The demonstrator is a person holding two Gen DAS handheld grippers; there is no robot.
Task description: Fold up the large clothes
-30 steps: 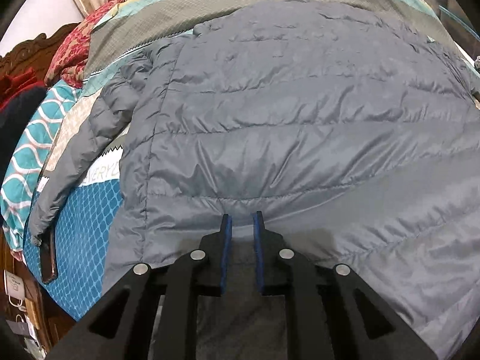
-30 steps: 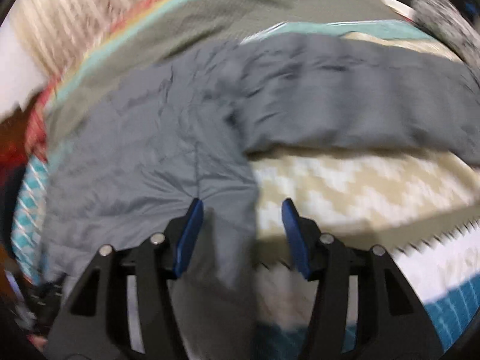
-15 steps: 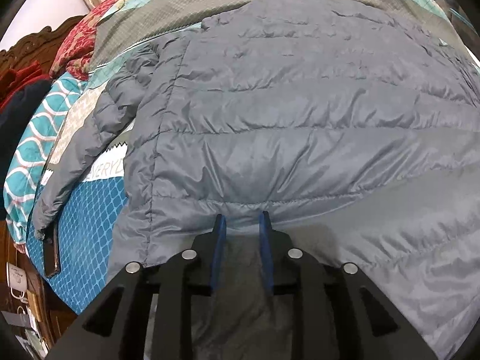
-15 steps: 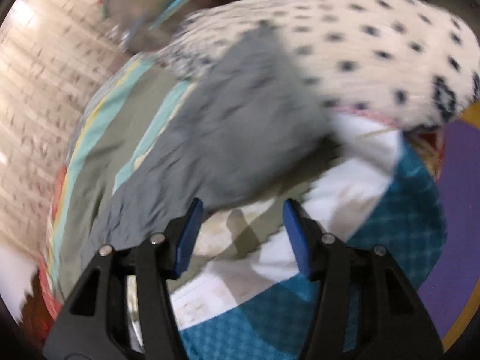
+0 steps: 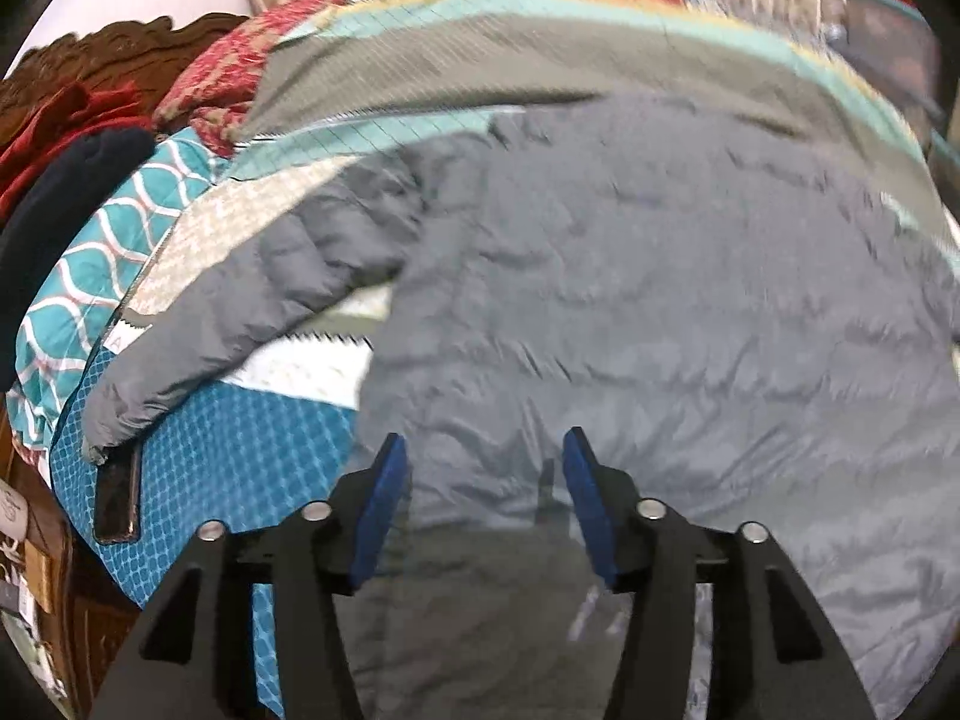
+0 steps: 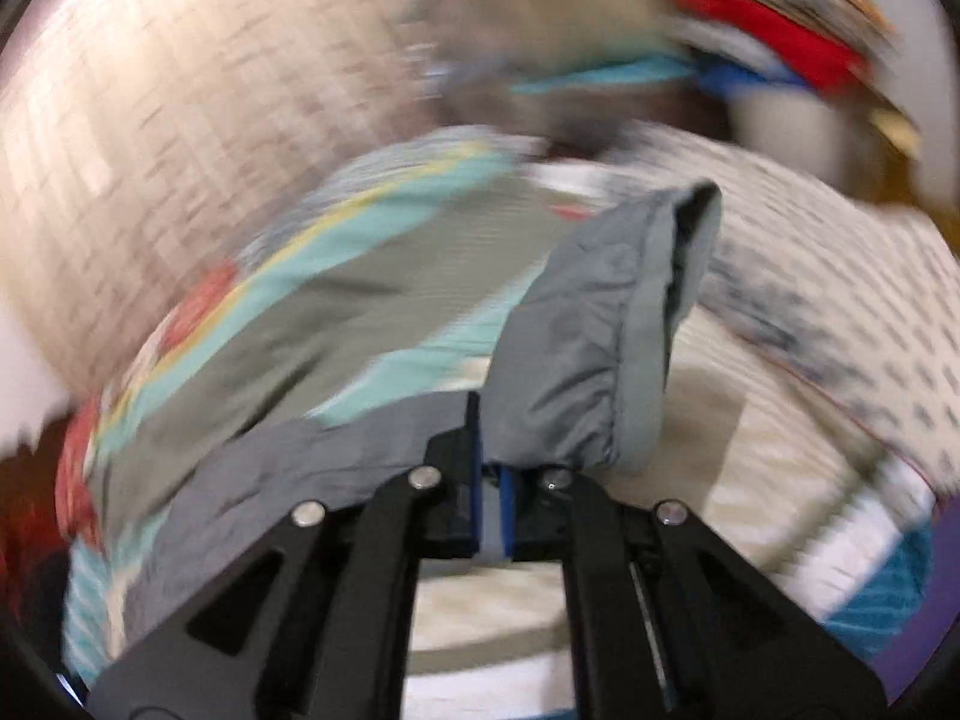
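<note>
A grey quilted puffer jacket [image 5: 630,312] lies back up on a patterned bedspread [image 5: 228,456]. One sleeve [image 5: 240,324] stretches out to the left. My left gripper [image 5: 483,498] is open and empty, just above the jacket's near hem. In the right wrist view my right gripper [image 6: 491,507] is shut on the jacket's other sleeve [image 6: 576,354] close to its cuff [image 6: 678,258], which stands up in front of the fingers.
A dark phone [image 5: 117,498] lies on the bedspread by the left cuff. Pillows [image 5: 210,78] and a carved wooden headboard [image 5: 90,66] are at the left. A white dotted garment [image 6: 840,324] lies right of the held sleeve. A curtain [image 6: 150,150] hangs behind.
My left gripper let go of the hem, opened and drew back. My right gripper swung right to the other sleeve and shut on it near the cuff.
</note>
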